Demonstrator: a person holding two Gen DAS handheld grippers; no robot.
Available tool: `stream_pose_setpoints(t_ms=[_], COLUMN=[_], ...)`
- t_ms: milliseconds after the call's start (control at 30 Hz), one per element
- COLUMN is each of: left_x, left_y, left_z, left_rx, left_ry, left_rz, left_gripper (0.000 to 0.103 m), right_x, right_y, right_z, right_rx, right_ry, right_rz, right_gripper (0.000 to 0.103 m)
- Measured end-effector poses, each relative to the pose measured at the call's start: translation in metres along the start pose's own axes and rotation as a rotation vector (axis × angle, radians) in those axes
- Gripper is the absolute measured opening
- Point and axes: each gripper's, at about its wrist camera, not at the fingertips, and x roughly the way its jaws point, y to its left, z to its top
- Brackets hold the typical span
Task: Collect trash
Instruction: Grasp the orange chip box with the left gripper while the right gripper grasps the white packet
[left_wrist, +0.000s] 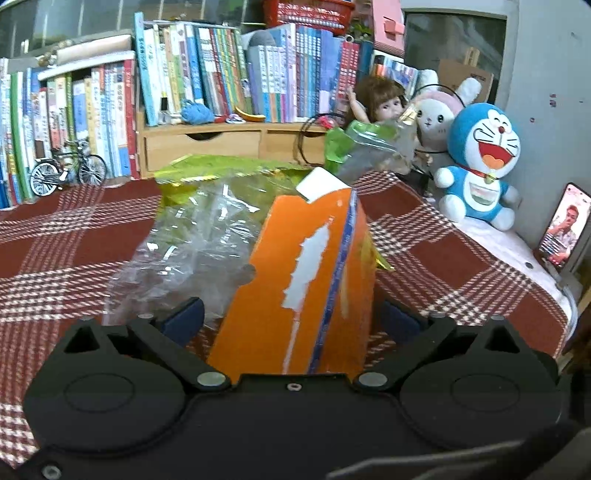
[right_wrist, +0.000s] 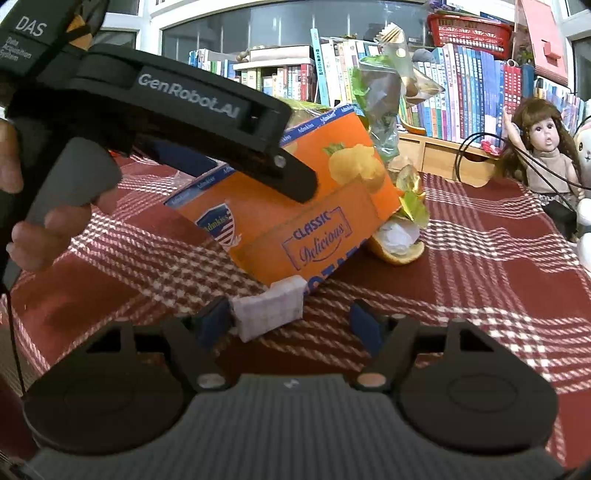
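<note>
An orange snack box (left_wrist: 306, 280) stands tilted between the jaws of my left gripper (left_wrist: 291, 314), which is shut on it, with crumpled clear and green plastic wrappers (left_wrist: 192, 236) bunched against the left pad. In the right wrist view the same box (right_wrist: 314, 221) leans with one corner on the cloth, one left finger (right_wrist: 288, 173) lying across its top. My right gripper (right_wrist: 290, 325) is open low over the cloth. A small crumpled white paper (right_wrist: 269, 310) lies between its jaws, close to the left pad and apart from the right one.
An orange peel holding tissue (right_wrist: 397, 247) and clear wrappers (right_wrist: 380, 110) sit behind the box. The red plaid tablecloth (right_wrist: 480, 277) is backed by a row of books (left_wrist: 221, 74). A doll (right_wrist: 543, 147), a blue plush (left_wrist: 480, 166), a phone (left_wrist: 563, 229) and a toy bicycle (left_wrist: 66, 170) line the edges.
</note>
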Motion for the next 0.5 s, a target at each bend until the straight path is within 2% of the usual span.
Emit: stream_pose_setpoints(t_ms=[67,100,133,267,367,500], left_x=[0.002,0.004,0.004,0.001,-0.007,-0.022], left_y=[-0.002,-0.003,-0.004,-0.003,-0.008,-0.012], left_z=[-0.001,-0.003,-0.005,-0.007,-0.007,-0.008], left_rx=[0.006,0.009,0.011,-0.020,-0.004,0.007], left_ry=[0.021,0.035,0.046,0.054,0.037,0.004], left_rz=[-0.011,-0.011,-0.009,-0.040,-0.023,0.004], left_gripper=[0.083,0.071,0.067,0.054,0.047,0.042], right_x=[0.001,0.000,0.000,-0.004,-0.008,-0.015], right_y=[0.000,0.000,0.000,0.000,0.000,0.001], right_z=[0.000,0.000,0.000,-0.001,-0.001,-0.001], right_rx=[0.000,0.001,0.000,0.006,0.015,0.026], right_ry=[-0.001,-0.001,-0.001,-0.010,-0.018,-0.033], right_rz=[0.007,0.013,0.016,0.018,0.019,0.014], right_gripper=[0.078,0.074,0.069,0.051,0.040,0.038])
